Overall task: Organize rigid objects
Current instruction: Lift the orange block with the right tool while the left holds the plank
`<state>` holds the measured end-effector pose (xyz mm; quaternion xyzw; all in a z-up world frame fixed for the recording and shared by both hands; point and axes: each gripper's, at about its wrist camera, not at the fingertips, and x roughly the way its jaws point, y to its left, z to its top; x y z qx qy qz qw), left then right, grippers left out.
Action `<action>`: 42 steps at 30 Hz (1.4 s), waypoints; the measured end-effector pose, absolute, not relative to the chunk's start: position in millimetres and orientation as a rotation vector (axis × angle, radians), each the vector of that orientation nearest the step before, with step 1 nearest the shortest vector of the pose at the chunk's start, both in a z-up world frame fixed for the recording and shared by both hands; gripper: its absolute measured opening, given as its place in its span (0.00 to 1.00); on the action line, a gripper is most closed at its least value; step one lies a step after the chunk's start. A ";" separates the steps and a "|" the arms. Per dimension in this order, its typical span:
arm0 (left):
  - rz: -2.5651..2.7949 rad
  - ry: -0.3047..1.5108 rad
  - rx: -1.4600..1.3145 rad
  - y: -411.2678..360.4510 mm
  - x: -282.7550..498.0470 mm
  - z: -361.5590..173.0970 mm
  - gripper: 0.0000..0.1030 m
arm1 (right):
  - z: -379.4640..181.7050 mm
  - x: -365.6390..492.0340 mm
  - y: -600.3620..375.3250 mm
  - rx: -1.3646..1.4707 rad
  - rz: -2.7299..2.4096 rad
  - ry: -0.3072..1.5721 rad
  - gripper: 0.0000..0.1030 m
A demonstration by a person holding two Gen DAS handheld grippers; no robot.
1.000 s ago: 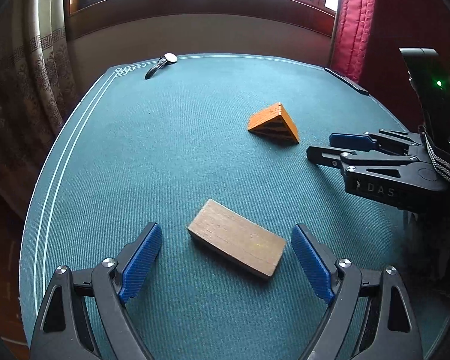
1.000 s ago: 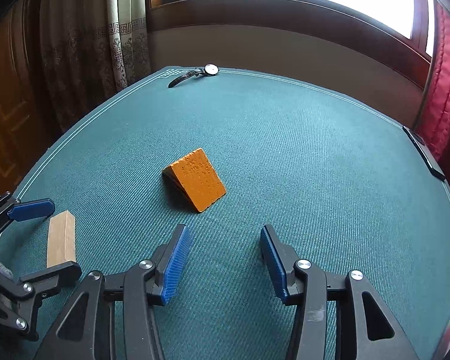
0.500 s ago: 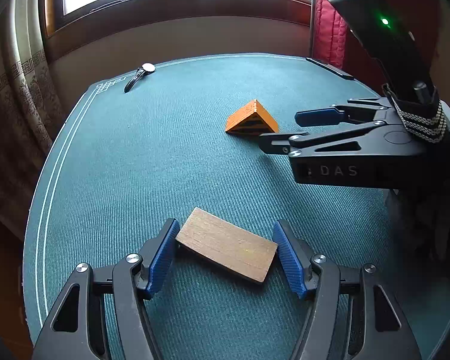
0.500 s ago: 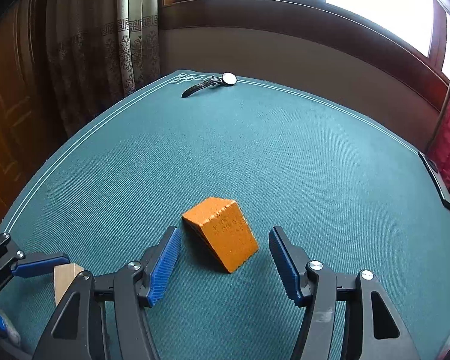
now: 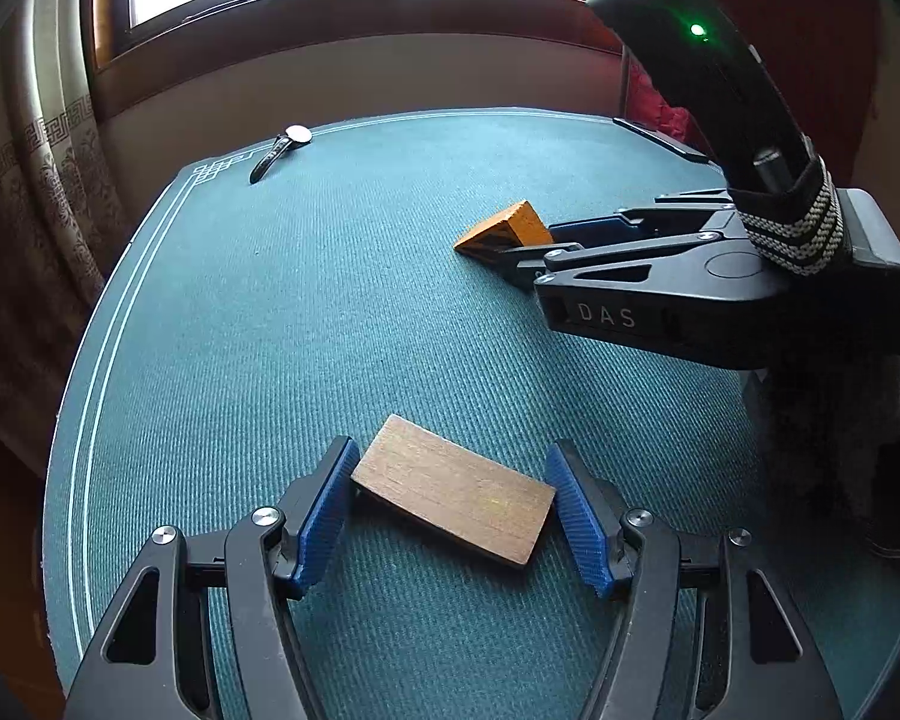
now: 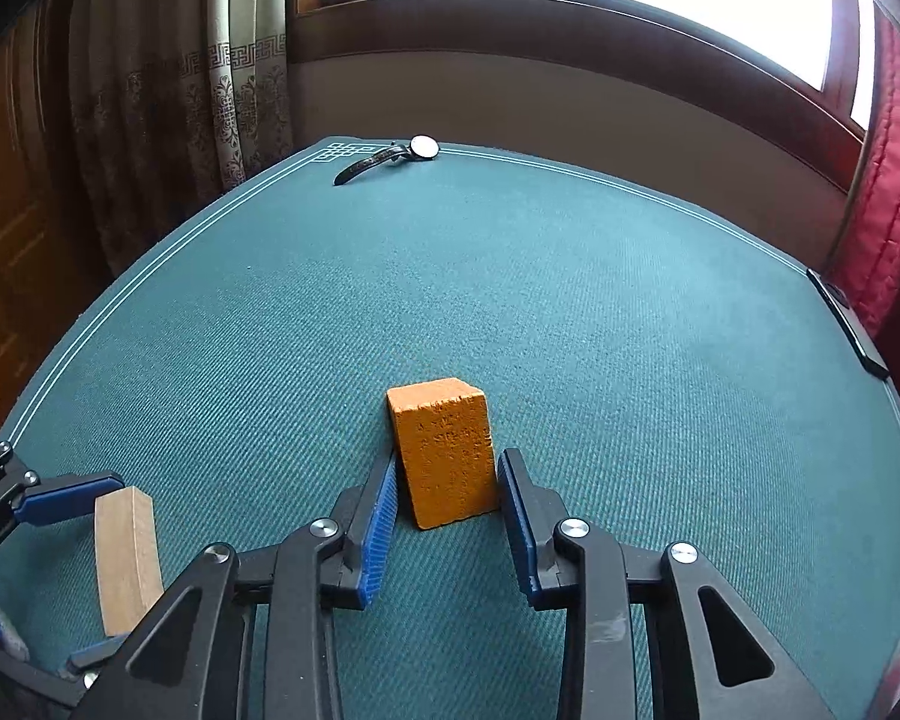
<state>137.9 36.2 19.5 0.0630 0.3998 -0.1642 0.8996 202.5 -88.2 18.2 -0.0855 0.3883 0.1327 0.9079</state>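
Note:
A flat wooden block [image 5: 453,498] lies on the green tabletop [image 5: 330,330] between my left gripper's [image 5: 453,455] blue pads, which touch its two short ends; that gripper is shut on it. In the right wrist view the same block [image 6: 126,552] shows edge-on at the lower left inside the left gripper [image 6: 105,570]. An orange wedge [image 6: 438,420] stands on the cloth with my right gripper [image 6: 448,461] shut on it, a pad pressed against each side. From the left wrist view, the right gripper [image 5: 510,255] reaches in from the right and covers part of the wedge [image 5: 510,225].
A wristwatch [image 6: 390,156] lies at the far left corner of the table. A thin black flat object [image 6: 846,324] sits at the right edge. Patterned curtains hang left, a red curtain right, a window wall behind.
The left jaws closed onto the wooden block. The right gripper moved forward to the orange wedge and closed on it; the wedge turned square to the pads.

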 end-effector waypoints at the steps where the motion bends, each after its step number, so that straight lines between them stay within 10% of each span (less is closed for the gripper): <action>1: -0.338 0.828 0.131 35.9 137.9 19.5 0.64 | 18.2 200.2 -92.3 -0.168 0.266 0.802 0.34; 42: -0.236 0.831 0.092 -10.6 103.5 18.8 0.64 | 10.0 97.2 -182.4 -0.041 0.218 0.803 0.35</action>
